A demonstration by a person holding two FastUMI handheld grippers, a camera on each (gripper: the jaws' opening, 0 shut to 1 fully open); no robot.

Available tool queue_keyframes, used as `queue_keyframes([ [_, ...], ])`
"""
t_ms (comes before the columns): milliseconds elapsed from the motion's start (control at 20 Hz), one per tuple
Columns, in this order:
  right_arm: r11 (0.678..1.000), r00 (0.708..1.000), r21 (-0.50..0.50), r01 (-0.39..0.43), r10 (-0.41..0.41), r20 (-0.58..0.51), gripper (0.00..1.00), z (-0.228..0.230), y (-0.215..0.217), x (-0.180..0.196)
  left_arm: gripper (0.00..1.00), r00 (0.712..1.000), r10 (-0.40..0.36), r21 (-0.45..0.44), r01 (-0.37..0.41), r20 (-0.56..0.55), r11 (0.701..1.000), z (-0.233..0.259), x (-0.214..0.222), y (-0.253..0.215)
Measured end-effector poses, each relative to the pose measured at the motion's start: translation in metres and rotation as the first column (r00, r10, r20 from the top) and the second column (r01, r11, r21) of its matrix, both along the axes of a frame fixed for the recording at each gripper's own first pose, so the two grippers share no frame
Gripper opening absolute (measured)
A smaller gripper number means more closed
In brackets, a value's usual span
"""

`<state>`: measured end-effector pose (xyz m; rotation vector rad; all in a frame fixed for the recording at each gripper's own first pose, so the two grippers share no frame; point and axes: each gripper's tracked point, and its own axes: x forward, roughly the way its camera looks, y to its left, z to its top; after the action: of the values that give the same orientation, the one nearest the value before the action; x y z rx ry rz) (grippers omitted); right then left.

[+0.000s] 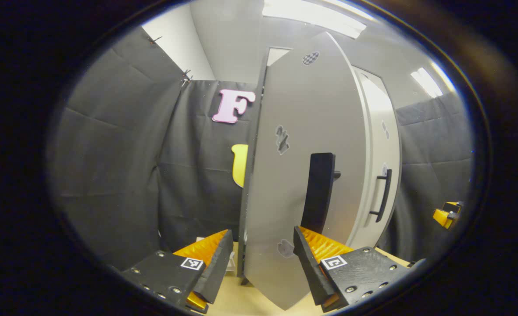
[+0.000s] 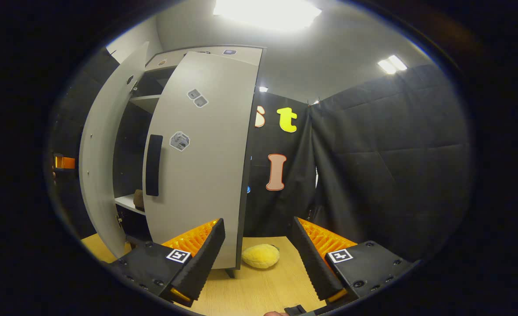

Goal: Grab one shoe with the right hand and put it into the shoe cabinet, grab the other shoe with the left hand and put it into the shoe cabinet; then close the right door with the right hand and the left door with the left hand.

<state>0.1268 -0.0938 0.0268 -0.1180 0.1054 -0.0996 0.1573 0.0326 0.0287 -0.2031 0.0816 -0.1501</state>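
Straddling the edge of the left door [image 1: 302, 175], the left gripper [image 1: 263, 263] holds its fingers spread wide on either side of the panel, pressing on nothing, in the left gripper view. That door stands partly open, its dark handle [image 1: 318, 193] at the one o'clock of the gripper; the right door [image 1: 379, 162] sits beyond at three o'clock, its bar handle [image 1: 384, 195] showing, and looks nearer to closed. A shoe [image 2: 139, 199], small and brownish, rests on a lower shelf [image 2: 129, 204] of the shoe cabinet [image 2: 206, 55], seen through the gap in the right gripper view; the second shoe cannot be made out. The right gripper [image 2: 256, 256] is likewise open and empty, hovering over the table [image 2: 250, 289] well clear of the cabinet.

The likeliest slip: with the panel edge running between the spread fingers, a careless push could wedge a finger against the frame as the door swings home, or the door could rebound and stay ajar. A hard shove might also rock the cabinet on its feet.

A yellow plush toy [image 2: 261, 256] lies on the table at twelve o'clock of the right gripper, just beside the cabinet's foot, outside the doors' sweep by the look of it. Ceiling lights [image 2: 267, 11] glare overhead.
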Motion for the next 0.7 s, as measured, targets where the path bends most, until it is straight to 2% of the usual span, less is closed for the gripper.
queue_keyframes([
  [200, 1.000, 1.000, 0.001, 0.024, -0.024, -0.019, 0.98, -0.007, -0.019, -0.018, 0.81, 0.995, -0.099, 0.032, 0.099, 0.019, 0.995, 0.004, 0.020, -0.067],
  [250, 1.000, 0.999, 0.002, 0.031, -0.031, -0.026, 0.98, -0.010, -0.023, -0.022, 0.87, 0.993, -0.113, 0.049, 0.112, 0.025, 0.993, 0.005, 0.027, -0.080],
  [300, 0.999, 0.999, 0.006, 0.037, -0.037, -0.033, 0.98, -0.012, -0.026, -0.026, 0.87, 0.992, -0.119, 0.070, 0.117, 0.028, 0.991, 0.007, 0.034, -0.090],
  [350, 0.999, 0.998, 0.013, 0.042, -0.041, -0.037, 0.98, -0.014, -0.029, -0.030, 0.81, 0.992, -0.118, 0.085, 0.116, 0.031, 0.990, 0.007, 0.039, -0.098],
  [450, 0.999, 0.998, 0.027, 0.046, -0.045, -0.043, 0.98, -0.016, -0.033, -0.035, 0.81, 0.994, -0.108, 0.099, 0.104, 0.034, 0.990, 0.008, 0.041, -0.107],
  [500, 0.998, 0.998, 0.034, 0.045, -0.044, -0.047, 0.98, -0.018, -0.033, -0.038, 0.87, 0.994, -0.106, 0.106, 0.102, 0.038, 0.989, 0.008, 0.040, -0.108],
  [550, 0.998, 0.998, 0.039, 0.042, -0.040, -0.050, 0.98, -0.019, -0.032, -0.039, 0.87, 0.994, -0.105, 0.110, 0.100, 0.041, 0.989, 0.008, 0.038, -0.109],
  [650, 0.998, 0.998, 0.054, 0.029, -0.026, -0.050, 0.98, -0.019, -0.028, -0.039, 0.78, 0.993, -0.108, 0.118, 0.102, 0.043, 0.988, 0.008, 0.034, -0.109],
  [700, 0.998, 0.999, 0.060, 0.019, -0.017, -0.045, 0.98, -0.018, -0.026, -0.040, 0.81, 0.993, -0.106, 0.121, 0.100, 0.044, 0.988, 0.008, 0.033, -0.107],
])
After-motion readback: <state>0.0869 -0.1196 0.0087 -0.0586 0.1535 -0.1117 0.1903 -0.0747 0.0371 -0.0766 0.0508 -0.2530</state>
